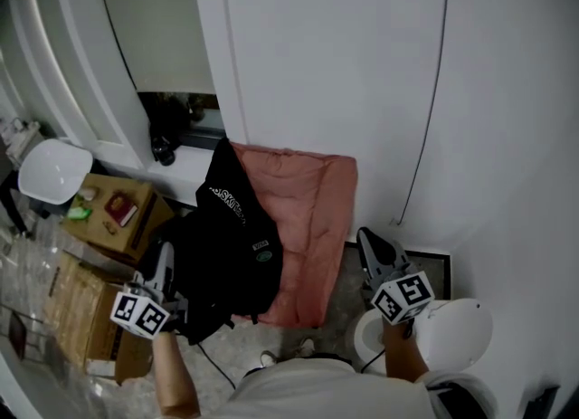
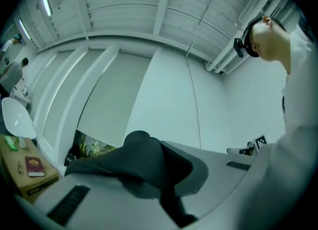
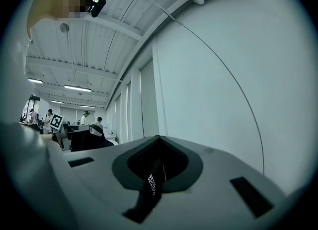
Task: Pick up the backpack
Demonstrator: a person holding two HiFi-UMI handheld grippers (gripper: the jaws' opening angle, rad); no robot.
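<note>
Head view: left gripper (image 1: pixel 166 260) grips backpack (image 1: pixel 231 245); right gripper (image 1: pixel 367 240), seemingly its strap (image 3: pixel 154 184).

Black backpack (image 1: pixel 231 245) with white lettering at centre. Salmon-pink quilted mat (image 1: pixel 317 218) at its 3 o'clock. Brown cardboard boxes (image 1: pixel 81 309) at 8 o'clock, dark red book (image 1: pixel 120 209) on one. Black-and-white square markers on grey left tongs (image 1: pixel 166 259) and right tongs (image 1: pixel 366 241). Black strap (image 3: pixel 151 184) with white print.
</note>
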